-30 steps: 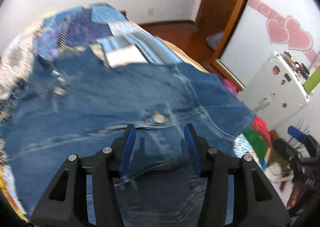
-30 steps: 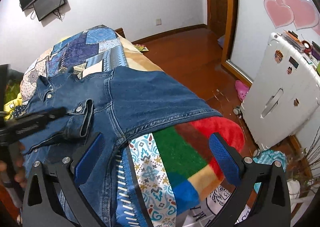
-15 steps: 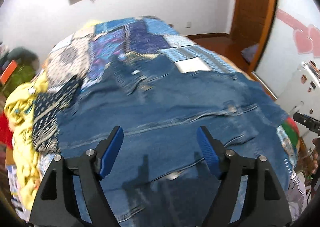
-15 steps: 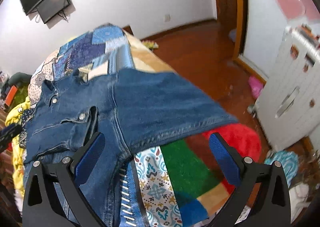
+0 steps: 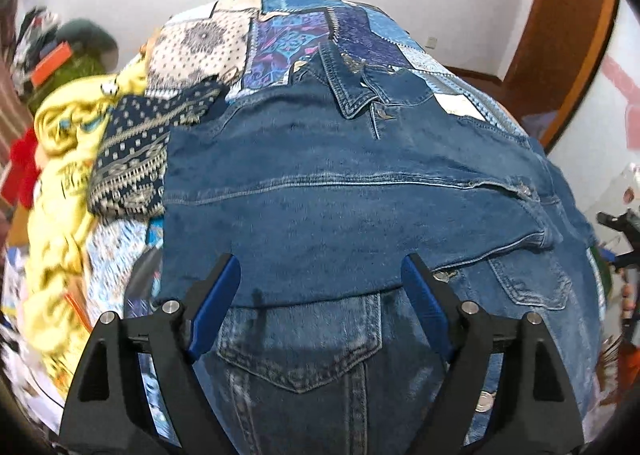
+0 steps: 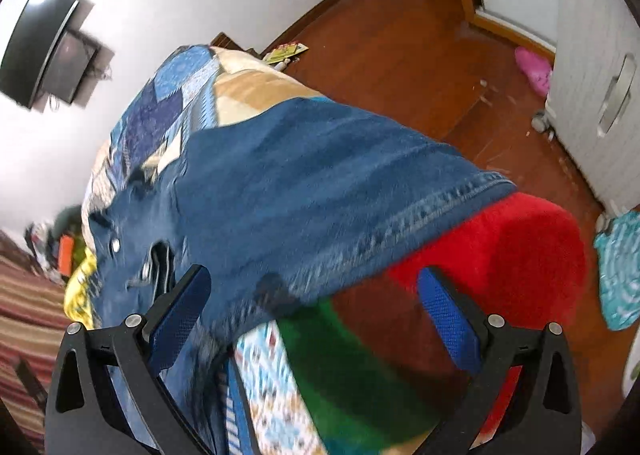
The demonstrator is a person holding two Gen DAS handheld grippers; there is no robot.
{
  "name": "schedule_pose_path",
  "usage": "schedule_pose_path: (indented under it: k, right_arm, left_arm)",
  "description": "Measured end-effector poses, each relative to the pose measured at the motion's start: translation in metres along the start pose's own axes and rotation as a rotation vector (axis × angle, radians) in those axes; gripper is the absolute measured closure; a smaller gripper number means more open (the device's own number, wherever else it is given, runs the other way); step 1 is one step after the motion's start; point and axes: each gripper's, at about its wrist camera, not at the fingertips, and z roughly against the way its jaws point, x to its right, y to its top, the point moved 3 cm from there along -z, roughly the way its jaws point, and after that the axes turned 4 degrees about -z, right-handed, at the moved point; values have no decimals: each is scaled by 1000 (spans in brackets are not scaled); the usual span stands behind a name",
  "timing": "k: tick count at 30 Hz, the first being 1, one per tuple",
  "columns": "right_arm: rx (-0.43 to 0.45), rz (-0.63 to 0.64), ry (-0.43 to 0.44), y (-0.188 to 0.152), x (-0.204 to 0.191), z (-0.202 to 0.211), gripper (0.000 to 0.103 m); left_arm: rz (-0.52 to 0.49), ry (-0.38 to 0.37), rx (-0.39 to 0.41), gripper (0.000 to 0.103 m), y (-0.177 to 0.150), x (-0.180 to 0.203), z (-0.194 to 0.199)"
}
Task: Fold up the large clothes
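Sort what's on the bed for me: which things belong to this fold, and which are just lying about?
Job:
denim jacket, spread on the patchwork quilt
left gripper, open
right gripper, open

Lying about:
yellow garment
navy patterned cloth
pink slipper on the floor

Even, fairly bright indoor light in both views, with no glare. The left wrist view is sharp centrally, smeared at its left edge. The right wrist view is motion-blurred throughout. Both bow strongly and end in dark rounded corners.
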Motion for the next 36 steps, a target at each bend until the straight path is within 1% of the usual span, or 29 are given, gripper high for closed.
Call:
schedule_pose_path:
  k: [1,3,4,5,6,7,8,10,12,13,15,19,22,25,26,28,30,32,34,36]
  right_arm:
    - [9,-37,17,6,6,-5,5]
    - [22,-86,17,13,15,-15,8]
    - [26,-107,-7,18,20,-22,10]
    - [29,-113,-28,19,22,-24,15]
    - [39,-109,-66,22,22,-27,21]
    - [51,-97,-97,23,19,-29,23]
    - [65,-78,-131,26,16,-32,27]
    - [86,-84,-157,29,16,-32,41]
    - [96,-118,-173,35,22,-29,79]
    - [89,-132,-169,38,25,-28,82]
    - [89,-167,-128,41,27,-18,89]
    - [144,-122,-105,46,7,2,92]
    - [188,-75,-44,51,-21,22,95]
    - [237,11,14,54,-58,41,96]
    - [261,67,31,53,-80,50,96]
    - [282,162,74,48,-119,62,97]
    - [286,239,118,39,-152,68,97]
    - [276,325,168,24,-191,71,97]
    - [249,395,206,7,-220,66,97]
    - [206,450,235,-13,-244,53,97]
  left_arm:
    - [25,-28,-3,21,-2,-1,0]
    - [65,-64,-8,21,-4,-1,0]
    - [83,-75,-12,21,-6,0,-1]
    - [88,-75,-13,21,-7,2,-1]
    - [90,-73,-15,21,-9,4,-2]
    - [89,-70,-17,21,-10,5,-2]
    - [85,-68,-22,21,-12,6,-2]
    - [77,-66,-26,21,-15,7,-1]
    - [71,-58,-21,21,-17,6,2]
    - [70,-55,-19,21,-19,4,4]
    - [73,-50,-13,21,-20,0,7]
    - [103,-41,-6,21,-24,-13,13]
    - [131,-55,-2,21,-28,-20,16]
    - [140,-59,5,21,-32,-24,20]
    - [140,-59,6,21,-33,-24,21]
    - [134,-55,10,21,-36,-27,25]
    - [131,-47,19,21,-39,-30,29]
    - [135,-52,25,21,-42,-33,33]
    - [143,-58,30,21,-45,-37,37]
    - [150,-59,36,21,-48,-43,40]
